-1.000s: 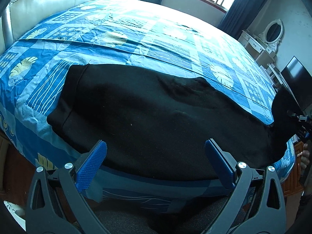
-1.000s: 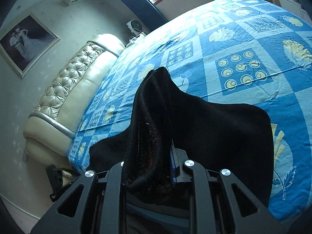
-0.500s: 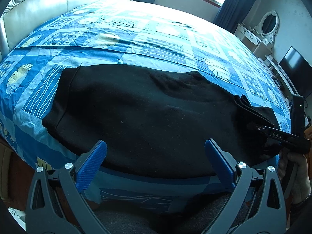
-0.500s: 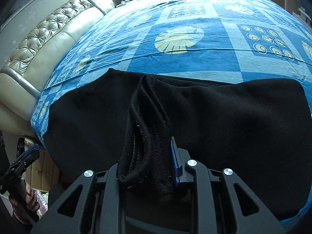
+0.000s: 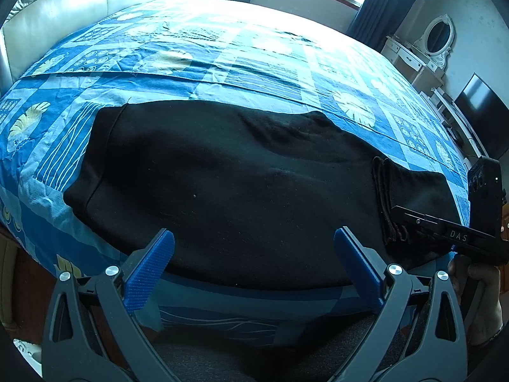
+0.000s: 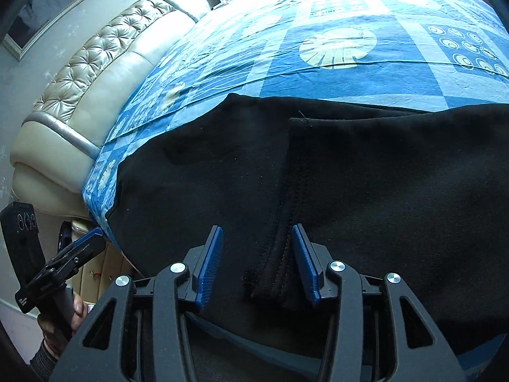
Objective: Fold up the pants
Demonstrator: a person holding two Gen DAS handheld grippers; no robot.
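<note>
Black pants (image 5: 222, 184) lie flat along the near edge of the bed. One end is folded back over the rest, its hem edge (image 6: 286, 191) lying on top; the fold also shows in the left wrist view (image 5: 410, 191). My right gripper (image 6: 256, 251) is open, its blue pads on either side of the hem, not gripping it; it also shows in the left wrist view (image 5: 445, 232). My left gripper (image 5: 254, 254) is open and empty, just in front of the pants' near edge.
The bed has a blue patterned cover (image 5: 254, 63) and a cream tufted headboard (image 6: 95, 73). A dresser with an oval mirror (image 5: 439, 36) and a dark screen (image 5: 483, 117) stand at the right. My left gripper shows in the right wrist view (image 6: 63, 261).
My right gripper carried the lifted pants end over the rest, laid it down, and opened off the hem. My left gripper stayed open and hardly moved.
</note>
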